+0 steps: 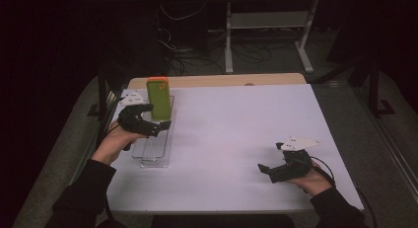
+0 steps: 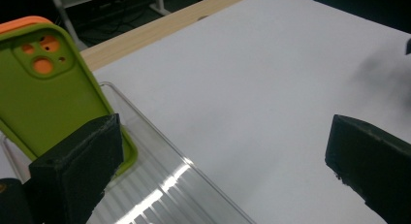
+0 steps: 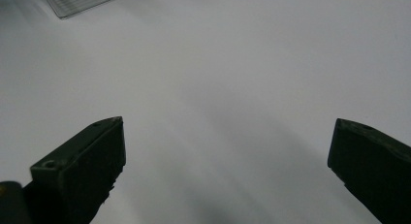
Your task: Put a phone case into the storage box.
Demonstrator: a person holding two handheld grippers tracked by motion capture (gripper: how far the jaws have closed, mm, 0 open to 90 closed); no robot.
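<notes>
A phone in a green case (image 1: 159,98) with an orange rim stands nearly upright at the far end of a clear ribbed tray (image 1: 154,151) on the left of the white table. My left gripper (image 1: 156,117) hovers open right beside the phone's lower part. In the left gripper view the green case (image 2: 53,93) leans just behind the left jaw, outside the gap of the left gripper (image 2: 223,146), above the tray (image 2: 165,185). My right gripper (image 1: 270,157) is held open low over bare table at the front right, and the right gripper (image 3: 228,146) has nothing between its jaws.
The white tabletop (image 1: 236,124) ends in a wooden strip (image 1: 217,80) at the back. Beyond it, in the dark, a white desk frame (image 1: 266,20) and cables stand on the floor. A corner of the tray (image 3: 82,1) is visible in the right gripper view.
</notes>
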